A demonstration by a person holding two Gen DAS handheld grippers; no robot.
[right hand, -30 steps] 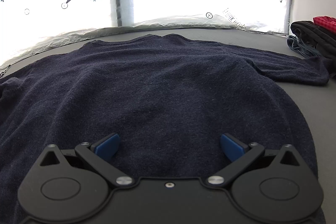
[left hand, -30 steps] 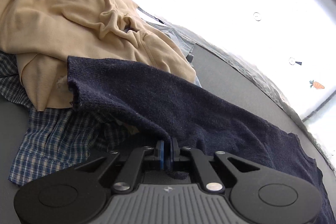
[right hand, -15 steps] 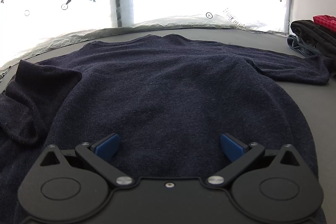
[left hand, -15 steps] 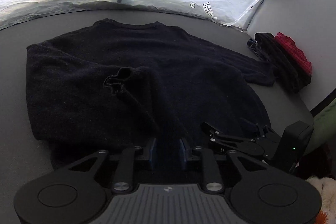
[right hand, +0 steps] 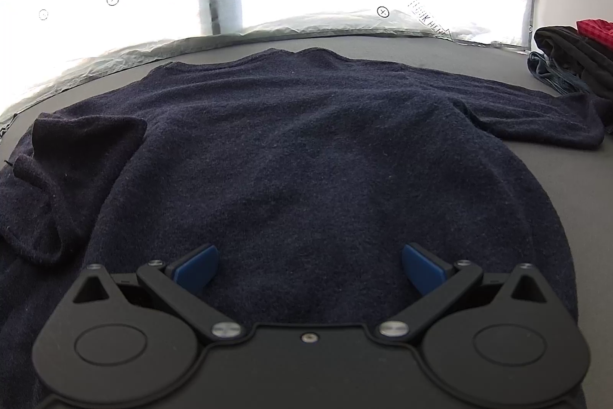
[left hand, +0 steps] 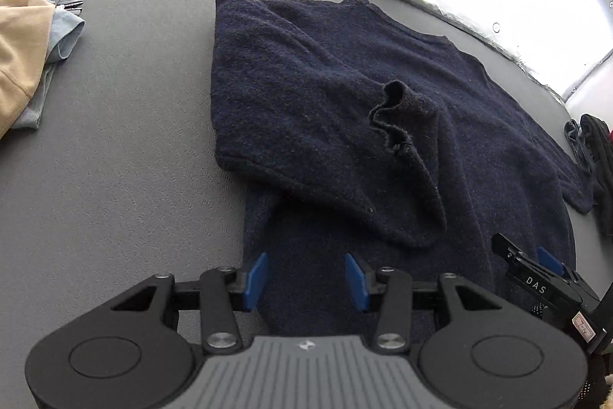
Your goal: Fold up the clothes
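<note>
Sweater, one: the navy knit sweater (left hand: pixel 318 91) lies flat on the grey table (left hand: pixel 115 179), directly ahead of both sets of jaws, its hem nearest them.
Sleeves, two: the folded sleeve (left hand: pixel 406 125) lies across the sweater's body, ahead of the left jaws and slightly right of them, cuff crumpled and standing up; the outstretched sleeve (right hand: pixel 536 121) lies flat, far ahead and to the right of the right jaws.
Left gripper (left hand: pixel 305 278): jaws partly apart and having just been opening; sweater fabric lies below the gap, and neither blue pad presses on it. Nothing is held.
Right gripper (right hand: pixel 309 265): jaws spread wide over the lower sweater body, holding nothing; in the left wrist view it appears low at the right of the left jaws.
Pads, four: two blue per gripper, all bare.
Unfolded heap, one: a tan garment (left hand: pixel 19 56) over a pale blue garment (left hand: pixel 63 37), far left of the left jaws.
Folded stack, one: dark clothes (right hand: pixel 571 56) with a red item (right hand: pixel 595 27) on top, far right of the right jaws, just beyond the outstretched cuff.
</note>
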